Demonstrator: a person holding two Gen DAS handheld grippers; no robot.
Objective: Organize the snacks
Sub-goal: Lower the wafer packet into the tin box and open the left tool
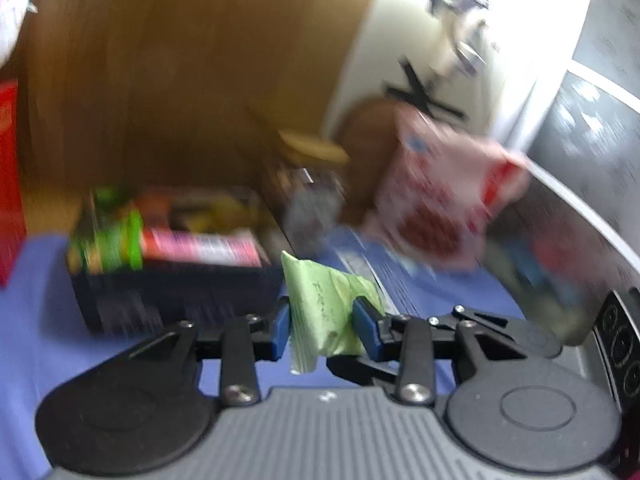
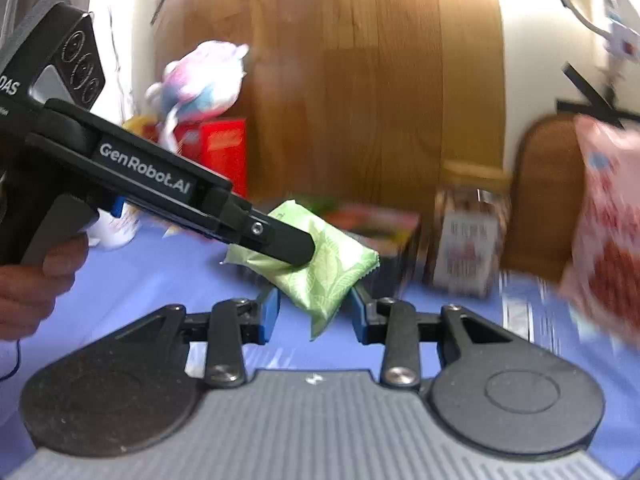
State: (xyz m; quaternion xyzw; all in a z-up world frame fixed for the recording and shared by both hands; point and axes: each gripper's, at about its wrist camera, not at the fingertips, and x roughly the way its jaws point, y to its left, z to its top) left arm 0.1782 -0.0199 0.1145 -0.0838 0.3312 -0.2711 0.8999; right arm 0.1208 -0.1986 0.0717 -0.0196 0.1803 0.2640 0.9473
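My left gripper point(image 1: 322, 326) is shut on a light green snack packet point(image 1: 324, 312) and holds it above the blue cloth. In the right wrist view the same green packet point(image 2: 332, 268) hangs from the left gripper's black finger point(image 2: 288, 240), with its lower corner between my right gripper's point(image 2: 314, 314) blue pads. The right jaws stand apart and do not press the packet. A black box of snack packs point(image 1: 172, 264) sits behind and to the left on the cloth.
A pink and red snack bag point(image 1: 444, 196) stands at the right, also in the right wrist view point(image 2: 604, 232). A jar with a wooden lid point(image 2: 468, 236) stands by the wooden panel point(image 2: 360, 80). A red box point(image 2: 222, 152) and a plush toy point(image 2: 200, 80) sit at the back left.
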